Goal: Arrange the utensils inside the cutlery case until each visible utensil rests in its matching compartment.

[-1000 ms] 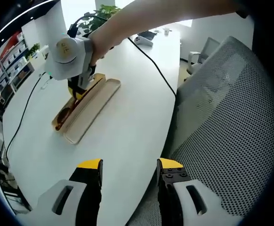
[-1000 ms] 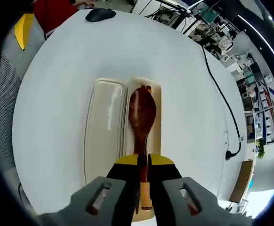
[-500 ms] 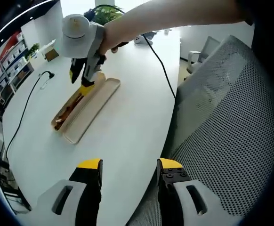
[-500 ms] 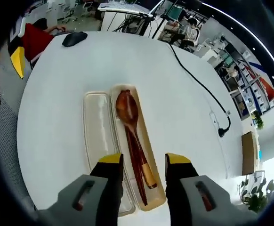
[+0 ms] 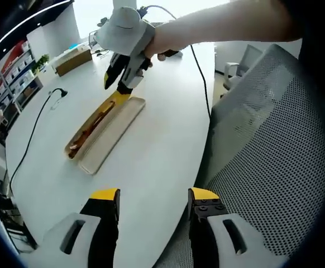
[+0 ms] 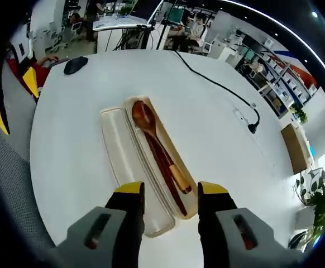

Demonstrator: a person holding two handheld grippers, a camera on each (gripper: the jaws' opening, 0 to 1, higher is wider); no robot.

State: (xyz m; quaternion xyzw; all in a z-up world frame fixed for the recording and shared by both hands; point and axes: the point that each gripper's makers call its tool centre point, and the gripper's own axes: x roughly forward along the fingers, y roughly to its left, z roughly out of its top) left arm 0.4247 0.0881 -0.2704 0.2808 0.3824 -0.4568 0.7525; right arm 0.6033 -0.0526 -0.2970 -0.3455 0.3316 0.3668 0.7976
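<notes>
Right gripper (image 6: 165,192): lower middle of the right gripper view, jaws parted and holding nothing — it hangs above the near end of the case. In the left gripper view it sits at the upper middle (image 5: 119,84), held by a hand (image 5: 161,46), jaws apart above the far end of the case.
Left gripper (image 5: 152,204): bottom of the left gripper view, jaws spread and bare, over the table edge beside a mesh chair (image 5: 268,162).
Case (image 6: 135,111): centre of the right gripper view, open on the white table (image 6: 218,128), two long halves side by side.
Spoon (image 6: 146,120): dark wood, lying lengthwise in the right-hand half, bowl toward the far end.
Chopsticks (image 6: 171,187): same half, alongside the spoon's handle.
Lid half (image 6: 120,151): left half — nothing in it.
Cable (image 6: 213,84): black, across the table at upper right.
Mouse (image 6: 75,65): dark, upper left of the table.
</notes>
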